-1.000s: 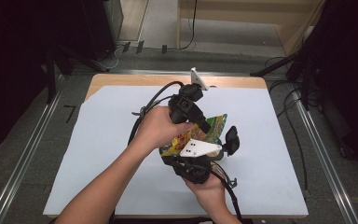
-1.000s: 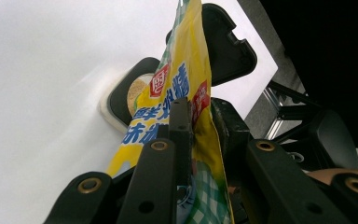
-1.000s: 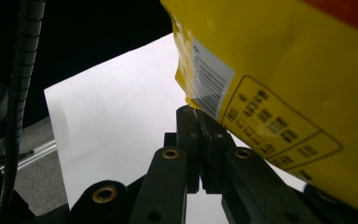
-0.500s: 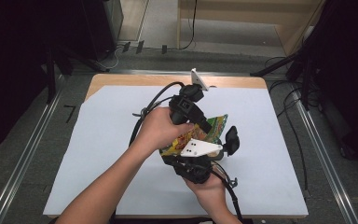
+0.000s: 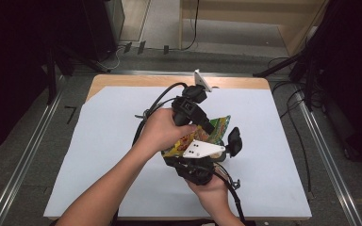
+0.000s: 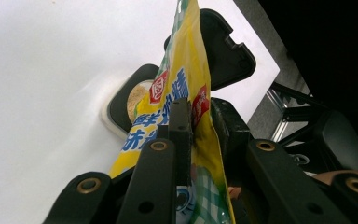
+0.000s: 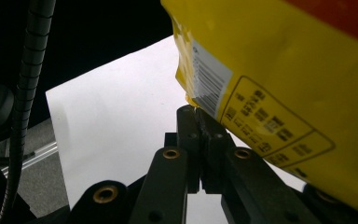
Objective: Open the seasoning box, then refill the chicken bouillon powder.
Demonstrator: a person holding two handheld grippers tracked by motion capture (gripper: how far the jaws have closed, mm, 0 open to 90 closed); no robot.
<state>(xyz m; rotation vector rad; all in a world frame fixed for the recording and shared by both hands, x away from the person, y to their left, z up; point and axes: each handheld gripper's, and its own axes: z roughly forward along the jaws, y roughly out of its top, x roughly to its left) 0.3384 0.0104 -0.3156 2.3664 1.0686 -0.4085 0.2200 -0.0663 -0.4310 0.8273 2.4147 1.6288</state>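
Where the left gripper (image 6: 186, 140) meets the snack bag (image 6: 186, 93), fingers (image 6: 179, 135) pinching the yellow bag between them, one pad flat against the printed face, the other finger behind the film. Seen edge-on in the left gripper view, bag standing upright between the fingers, red labels and blue lettering on the near side, green check pattern low down. Right gripper (image 7: 199, 140) with fingers (image 7: 189, 140) pressed together, a bottom corner of the same bag nipped at their tips, just beside the barcode panel; rest of the bag spreading up and to the right in the right gripper view, its back face showing black boxed print.

From the high view: bag (image 5: 217, 129) held off the counter (image 5: 283, 155) between the two grippers, near the middle of the white sheet covering the counter. Left gripper (image 5: 206, 127) coming in from the far side, left hand (image 5: 162, 132) wrapped round its body. Right gripper (image 5: 202, 155) below it, nearer the person, right hand (image 5: 212, 188) under it, grey three-cornered plate (image 5: 201, 148) on top. Black cables (image 5: 155, 106) trailing from the grippers across the sheet. Bare wooden edge of the counter visible along the far side.
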